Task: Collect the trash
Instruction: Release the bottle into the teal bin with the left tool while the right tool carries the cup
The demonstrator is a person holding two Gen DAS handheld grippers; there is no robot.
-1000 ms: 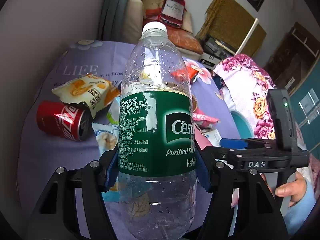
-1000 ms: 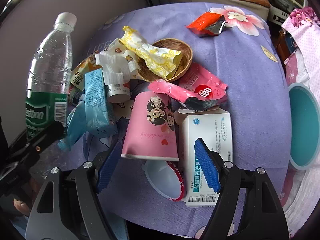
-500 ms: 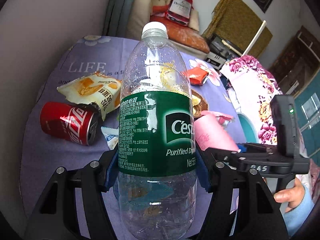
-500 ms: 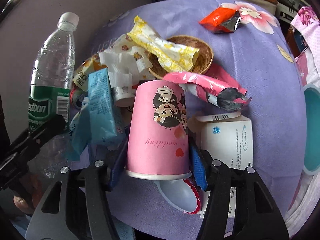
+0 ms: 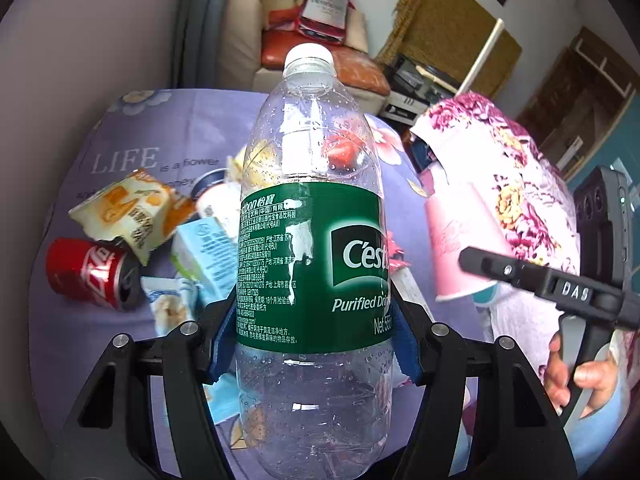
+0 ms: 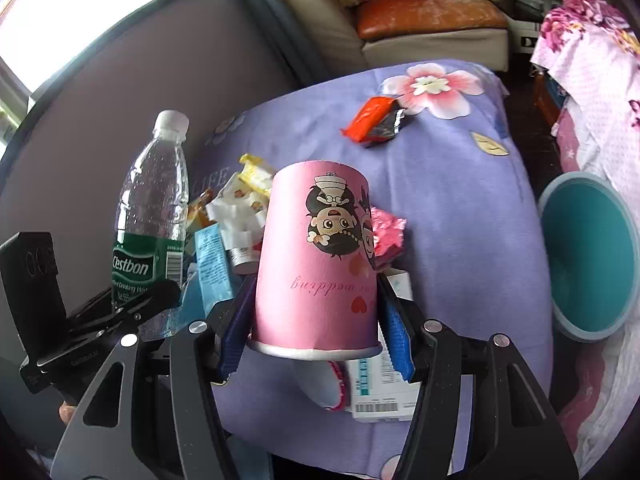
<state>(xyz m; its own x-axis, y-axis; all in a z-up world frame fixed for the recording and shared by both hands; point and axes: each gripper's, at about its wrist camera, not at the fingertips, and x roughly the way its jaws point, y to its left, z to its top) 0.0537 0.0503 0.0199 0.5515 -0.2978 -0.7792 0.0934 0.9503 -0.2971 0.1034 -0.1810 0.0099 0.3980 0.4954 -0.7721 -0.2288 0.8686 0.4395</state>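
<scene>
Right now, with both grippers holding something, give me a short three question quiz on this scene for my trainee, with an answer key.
1. True or false: the left gripper is shut on the water bottle.
2. Multiple choice: the pink paper cup in the right gripper is held A) rim toward the camera, print upside down; B) rim away, print upright; C) crushed flat.
3. Fill in: the open container beside the table at the right is a ____ bin.

Key:
1. True.
2. A.
3. Teal. The red cola can lies on its side on the purple tablecloth.
</scene>
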